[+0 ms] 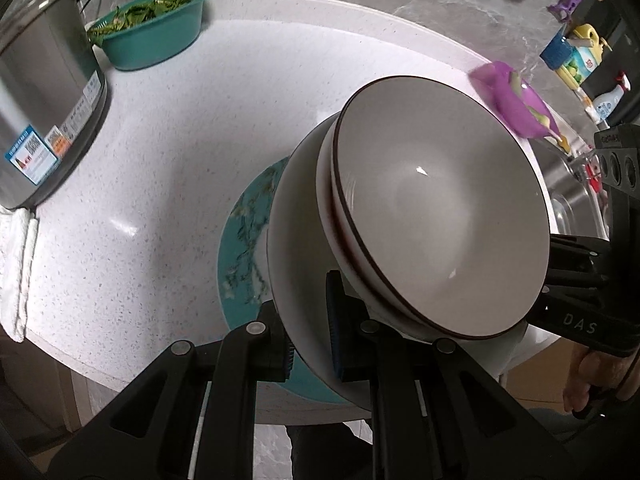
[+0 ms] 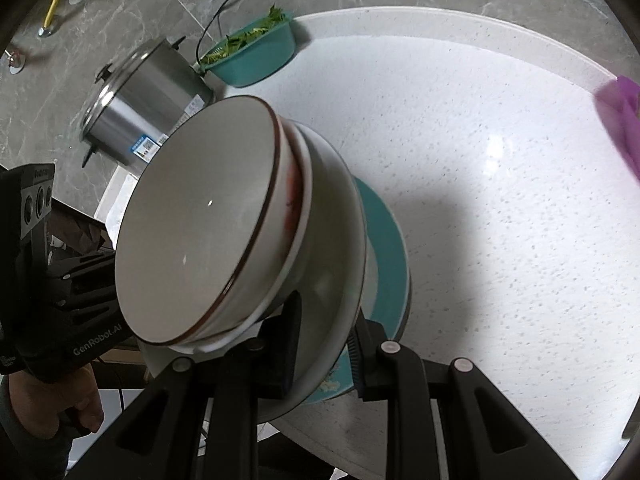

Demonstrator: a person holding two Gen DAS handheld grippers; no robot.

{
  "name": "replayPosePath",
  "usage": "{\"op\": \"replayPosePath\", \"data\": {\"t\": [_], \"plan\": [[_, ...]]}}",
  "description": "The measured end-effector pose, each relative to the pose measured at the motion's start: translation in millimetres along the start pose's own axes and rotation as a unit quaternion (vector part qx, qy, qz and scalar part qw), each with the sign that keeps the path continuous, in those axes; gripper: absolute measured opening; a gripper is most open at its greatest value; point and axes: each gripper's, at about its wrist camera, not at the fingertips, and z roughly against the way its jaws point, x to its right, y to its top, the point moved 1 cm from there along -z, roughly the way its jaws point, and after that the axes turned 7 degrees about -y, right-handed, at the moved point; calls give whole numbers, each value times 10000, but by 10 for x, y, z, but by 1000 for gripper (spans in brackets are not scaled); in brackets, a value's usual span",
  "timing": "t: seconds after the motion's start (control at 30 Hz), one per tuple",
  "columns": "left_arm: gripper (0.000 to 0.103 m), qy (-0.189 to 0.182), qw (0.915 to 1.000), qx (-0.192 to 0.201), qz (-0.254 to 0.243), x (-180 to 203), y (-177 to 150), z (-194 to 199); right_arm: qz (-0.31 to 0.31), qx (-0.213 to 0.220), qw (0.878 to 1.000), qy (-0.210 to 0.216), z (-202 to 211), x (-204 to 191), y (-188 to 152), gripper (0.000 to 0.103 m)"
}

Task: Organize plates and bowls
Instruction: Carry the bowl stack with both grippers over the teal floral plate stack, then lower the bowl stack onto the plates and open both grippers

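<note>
- Two hand-held grippers carry one stack together: the left hand-held gripper (image 1: pixel 310 330) pinches the rim of the big white bowl (image 1: pixel 296 240) at lower centre of its view, and the right hand-held gripper (image 2: pixel 324 350) pinches the opposite rim.
- Nested inside sit brown-rimmed bowls (image 1: pixel 440 216); a teal plate (image 1: pixel 244 236) lies beneath, probably clamped too, though the view is unclear.
- Step in hand: moving the stack over the worktop (image 1: pixel 168 152).
- Next: lower both sides level and release together, since the stack tilts.
- Nearby: steel pot (image 1: pixel 44 100) upper left, green basin (image 1: pixel 156 36) of leaves, purple bowl (image 1: pixel 516 100) at right; the middle looks free.
</note>
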Motion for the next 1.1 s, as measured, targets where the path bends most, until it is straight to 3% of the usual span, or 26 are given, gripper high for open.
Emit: {"op": "replayPosePath", "data": {"t": [0.6,1.1], "plan": [[12,-13,9998,-166,-63,-118,-95,-409,-241,-246,9993,-154,-439,-47,-92,23],[13,56,9999,35,-149,-196,-136,-451,-140,-213,9992,-313,-584,-165,-109,26]]}}
